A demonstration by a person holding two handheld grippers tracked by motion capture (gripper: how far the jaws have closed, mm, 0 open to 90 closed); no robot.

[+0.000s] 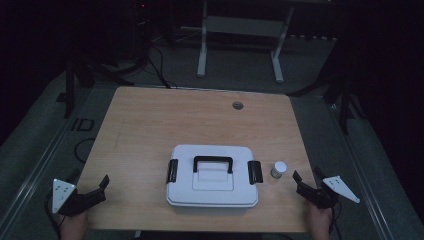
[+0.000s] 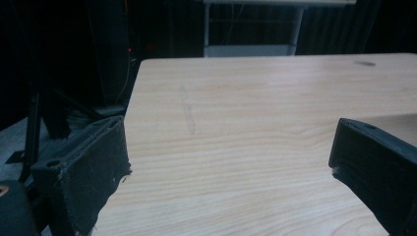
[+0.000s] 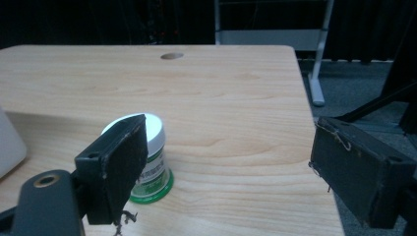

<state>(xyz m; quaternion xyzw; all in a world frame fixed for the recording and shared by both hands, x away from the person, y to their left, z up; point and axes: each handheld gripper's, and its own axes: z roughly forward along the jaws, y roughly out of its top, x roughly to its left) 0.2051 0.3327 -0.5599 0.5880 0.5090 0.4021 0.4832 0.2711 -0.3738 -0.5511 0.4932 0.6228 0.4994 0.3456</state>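
Note:
A white lidded box with a black handle and two black side latches sits near the front middle of the wooden table. To its right stands a small white jar with a green label. My left gripper rests at the table's front left corner, open, with only bare wood between its jaws. My right gripper sits at the front right edge, open and empty. In the right gripper view the jar stands just beyond the left jaw, partly hidden by it.
A round cable hole lies near the table's far edge. A white metal stand is on the floor behind the table, and dark tripod legs and cables flank it. The white box's corner shows at the right gripper view's left edge.

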